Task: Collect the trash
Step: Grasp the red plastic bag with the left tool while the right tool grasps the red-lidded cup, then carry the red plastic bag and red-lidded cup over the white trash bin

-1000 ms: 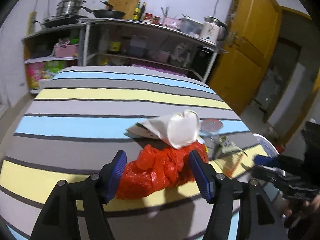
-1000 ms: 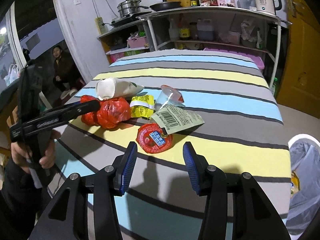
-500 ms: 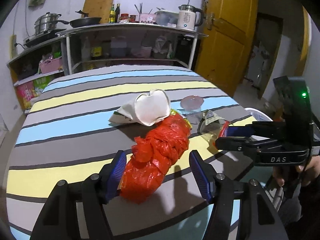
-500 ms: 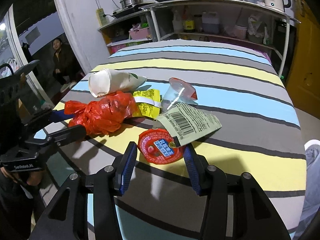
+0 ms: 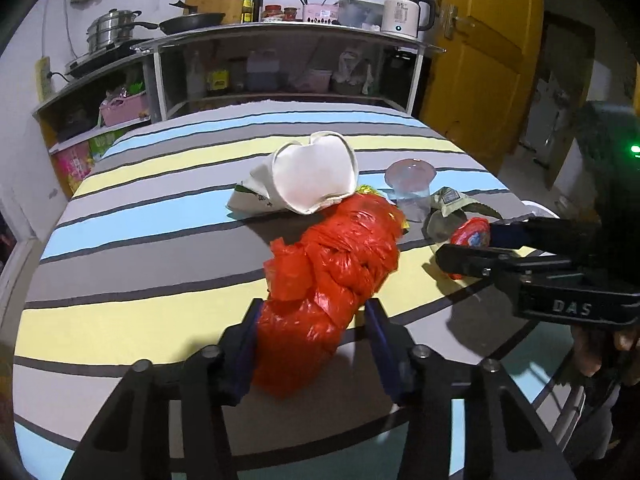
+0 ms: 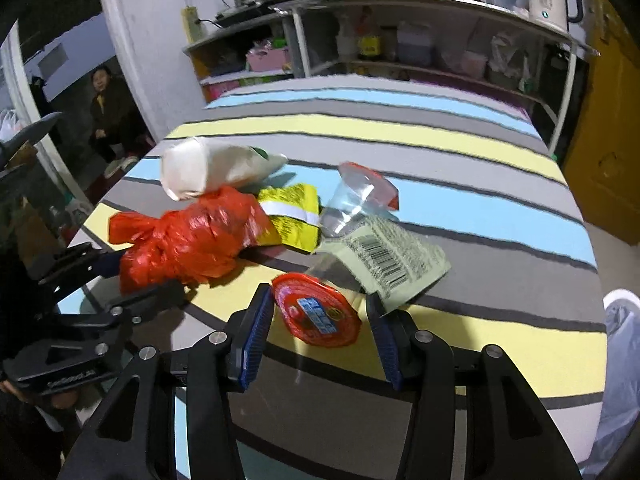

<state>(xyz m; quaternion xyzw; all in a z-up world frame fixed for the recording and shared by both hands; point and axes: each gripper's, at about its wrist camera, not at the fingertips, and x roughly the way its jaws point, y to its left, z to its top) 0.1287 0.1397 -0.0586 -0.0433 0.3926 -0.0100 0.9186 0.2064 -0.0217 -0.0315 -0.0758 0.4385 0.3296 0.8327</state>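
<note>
A pile of trash lies on the striped table (image 5: 120,216). A crumpled red plastic bag (image 5: 324,284) sits between the open fingers of my left gripper (image 5: 314,346); the blue pads flank its near end. A round red lid (image 6: 318,314) lies between the open fingers of my right gripper (image 6: 318,344), apart from both pads. Behind are a white paper cup (image 5: 316,178), a clear plastic cup (image 6: 352,204), a yellow wrapper (image 6: 294,218) and a green barcode packet (image 6: 388,260). The red bag (image 6: 188,240) also shows in the right wrist view.
A kitchen shelf unit (image 5: 280,64) with pots, bottles and a kettle stands behind the table. A yellow door (image 5: 480,60) is at the right. A white-lined bin (image 6: 620,360) sits at the table's right edge. A person (image 6: 108,112) sits in the left doorway.
Both grippers have moved forward and down. The left fingers now straddle the red bag's near end and have narrowed; the right fingers now flank the red lid.
</note>
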